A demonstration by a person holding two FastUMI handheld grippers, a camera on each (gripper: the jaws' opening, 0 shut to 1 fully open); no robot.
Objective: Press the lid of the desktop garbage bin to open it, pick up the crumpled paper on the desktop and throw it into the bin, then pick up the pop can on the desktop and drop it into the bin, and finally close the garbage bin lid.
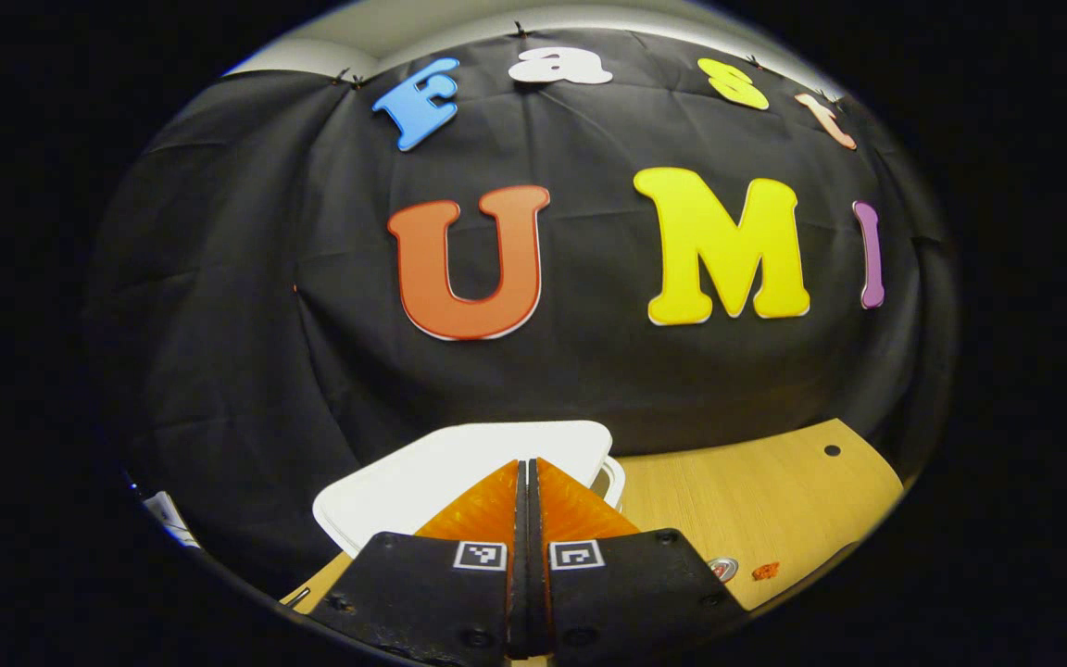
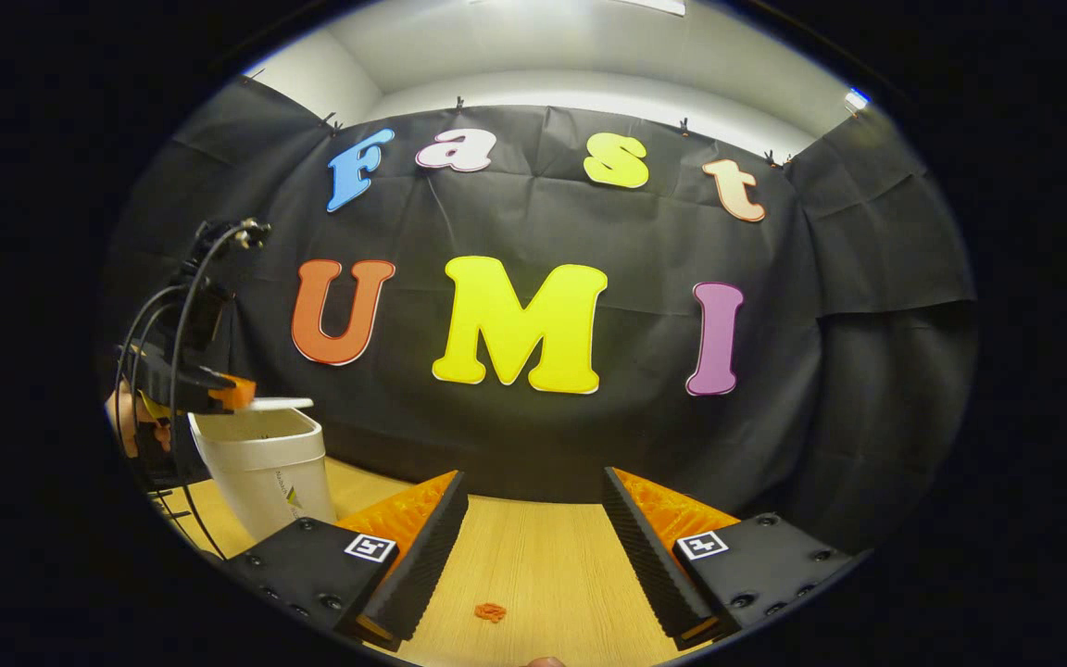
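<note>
Left gripper (image 1: 530,472) closed empty over the bin lid (image 1: 422,468).
Right gripper (image 2: 533,519) wide open, empty, right of the garbage bin (image 2: 265,463).

White bin (image 2: 265,463) (white lid (image 1: 459,463)), wood-grain desktop (image 2: 533,565)

1. Your left gripper (image 1: 530,482) hides the near part of the bin lid (image 1: 422,472).
2. Right of it, the pop can (image 1: 723,568) is mostly hidden.
3. The bin (image 2: 265,472) base sits behind your right gripper (image 2: 533,547).
</note>
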